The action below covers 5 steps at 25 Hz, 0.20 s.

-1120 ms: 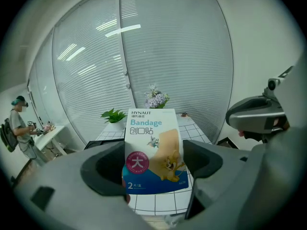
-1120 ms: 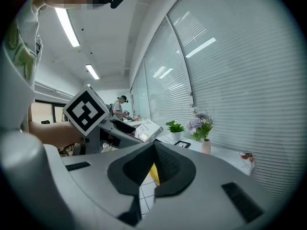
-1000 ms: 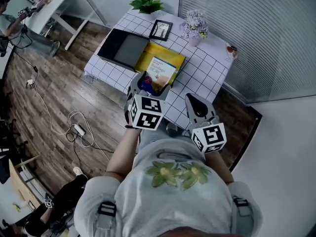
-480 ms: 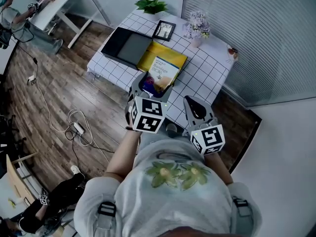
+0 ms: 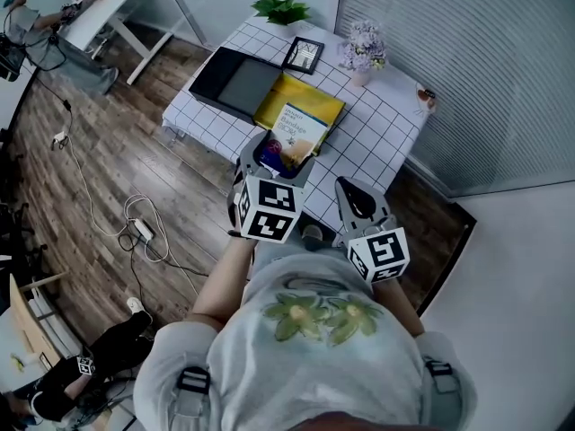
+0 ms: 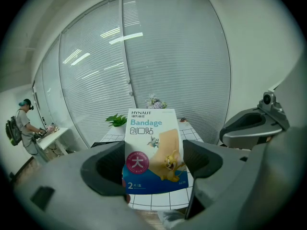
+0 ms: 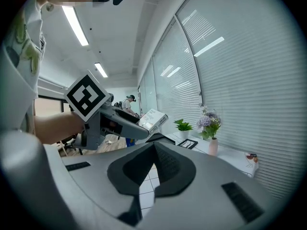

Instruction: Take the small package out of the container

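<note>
My left gripper [image 5: 276,157] is shut on the small package [image 5: 297,129], a white and blue bandage box. It holds the box upright in the air, above the near edge of the checked table [image 5: 377,128]. In the left gripper view the package [image 6: 153,138] fills the gap between the two jaws of that gripper [image 6: 154,169]. Behind it on the table lies the yellow container [image 5: 314,94] with its black lid [image 5: 230,83] opened to the left. My right gripper [image 5: 356,189] hangs shut and empty to the right; its jaws meet in the right gripper view [image 7: 154,146], where the package [image 7: 153,121] also shows.
At the table's far side stand a potted plant [image 5: 281,9], a picture frame [image 5: 304,55] and a vase of flowers [image 5: 361,50]. Cables [image 5: 139,232] lie on the wood floor to the left. A person [image 5: 22,12] is at a white desk far left. Blinds cover the right wall.
The left gripper keeps hold of the package in about the same place. The table and container drift slightly up and right in the head view. The right gripper stays shut.
</note>
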{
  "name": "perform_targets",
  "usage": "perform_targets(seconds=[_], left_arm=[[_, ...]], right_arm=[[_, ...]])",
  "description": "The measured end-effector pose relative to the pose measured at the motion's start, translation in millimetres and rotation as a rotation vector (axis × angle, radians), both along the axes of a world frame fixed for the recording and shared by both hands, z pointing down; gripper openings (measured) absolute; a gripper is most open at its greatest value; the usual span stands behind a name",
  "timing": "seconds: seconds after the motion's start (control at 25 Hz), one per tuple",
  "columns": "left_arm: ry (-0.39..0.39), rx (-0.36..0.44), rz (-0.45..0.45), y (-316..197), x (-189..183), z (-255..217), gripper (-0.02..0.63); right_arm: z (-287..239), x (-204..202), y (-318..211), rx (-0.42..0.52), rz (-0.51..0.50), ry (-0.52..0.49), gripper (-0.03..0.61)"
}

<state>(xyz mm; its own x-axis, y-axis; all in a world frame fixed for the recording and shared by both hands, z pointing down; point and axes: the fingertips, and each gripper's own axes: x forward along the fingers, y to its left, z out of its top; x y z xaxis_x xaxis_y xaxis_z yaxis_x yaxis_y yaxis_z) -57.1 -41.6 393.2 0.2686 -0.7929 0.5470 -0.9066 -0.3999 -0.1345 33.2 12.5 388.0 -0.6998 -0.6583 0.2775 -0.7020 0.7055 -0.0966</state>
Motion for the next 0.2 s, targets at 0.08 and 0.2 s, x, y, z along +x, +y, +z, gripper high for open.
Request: perform_targets(seconds=[0.08, 0.2], left_arm=[[0.001, -0.001, -0.005, 2.2, -1.7, 0.8, 0.373], [0.002, -0.002, -0.014, 4.5, -4.9, 2.0, 0.372]], right_arm=[[1.3, -1.1, 1.1, -0.001, -0.007, 0.001, 0.005], [2.7, -3.0, 1.9, -0.001, -0.016, 0.002, 0.005]])
